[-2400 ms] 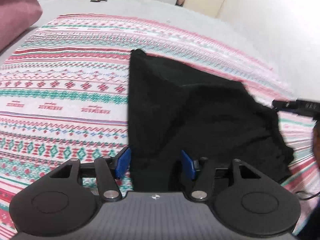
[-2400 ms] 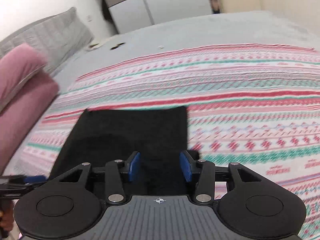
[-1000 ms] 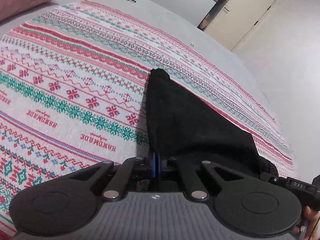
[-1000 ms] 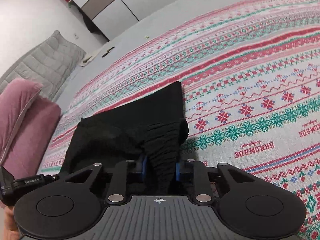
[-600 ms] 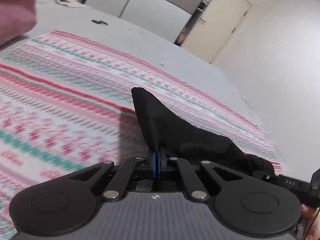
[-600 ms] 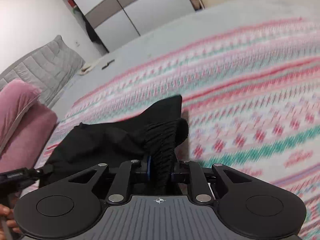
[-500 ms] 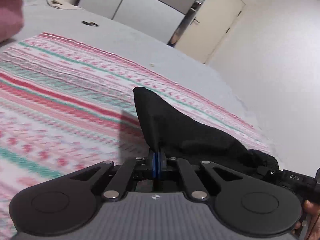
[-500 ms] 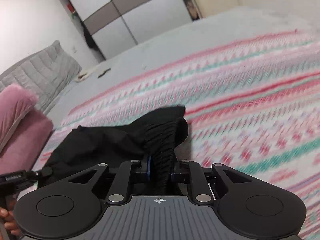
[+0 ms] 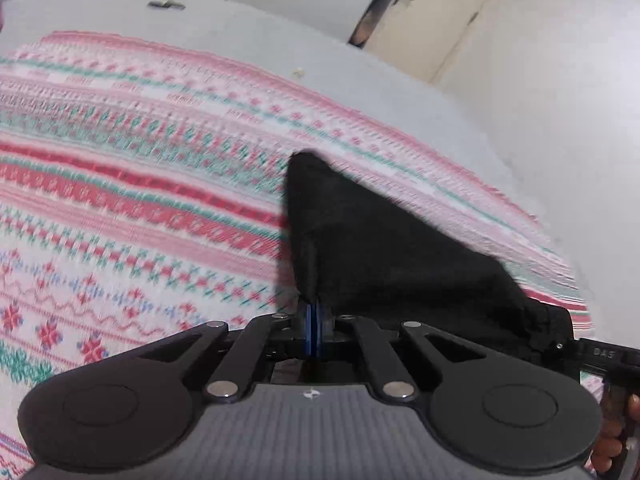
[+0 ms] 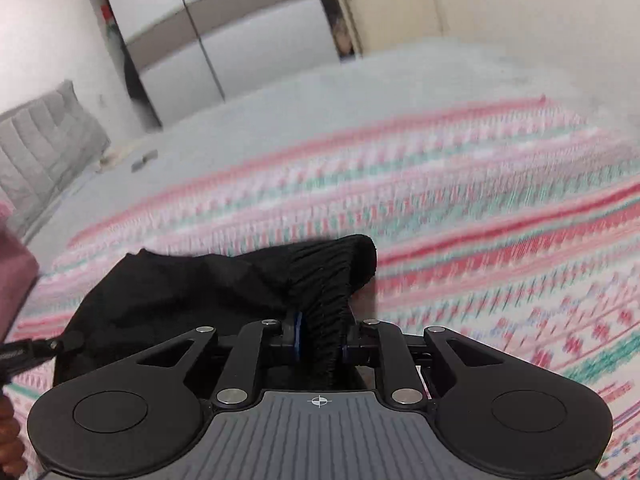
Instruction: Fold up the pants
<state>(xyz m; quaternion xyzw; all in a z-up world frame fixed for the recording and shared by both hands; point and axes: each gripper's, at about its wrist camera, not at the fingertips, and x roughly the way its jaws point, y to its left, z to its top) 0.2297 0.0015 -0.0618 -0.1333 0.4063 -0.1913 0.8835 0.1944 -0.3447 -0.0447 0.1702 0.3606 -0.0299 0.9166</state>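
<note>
The black pants (image 9: 384, 248) hang between my two grippers above a red, green and white patterned blanket (image 9: 120, 200). My left gripper (image 9: 312, 330) is shut on a thin corner of the pants. My right gripper (image 10: 320, 340) is shut on the ribbed elastic waistband of the pants (image 10: 324, 288). The cloth is lifted and its far point droops toward the blanket. The right gripper's tip shows at the right edge of the left wrist view (image 9: 600, 354), and the left gripper's tip shows at the left edge of the right wrist view (image 10: 24, 354).
The blanket (image 10: 480, 220) lies on a grey bed (image 10: 360, 92). A grey quilted cushion (image 10: 40, 148) and a pink pillow (image 10: 12, 276) lie at the left. A wardrobe (image 10: 224, 28) and a door (image 9: 452, 12) stand behind the bed. Small objects (image 9: 166, 4) lie on the grey sheet.
Both grippers closed on the near edge of the pants, then lifted and carried it forward over the blanket. The pants now rise off the bed and the views are blurred with motion.
</note>
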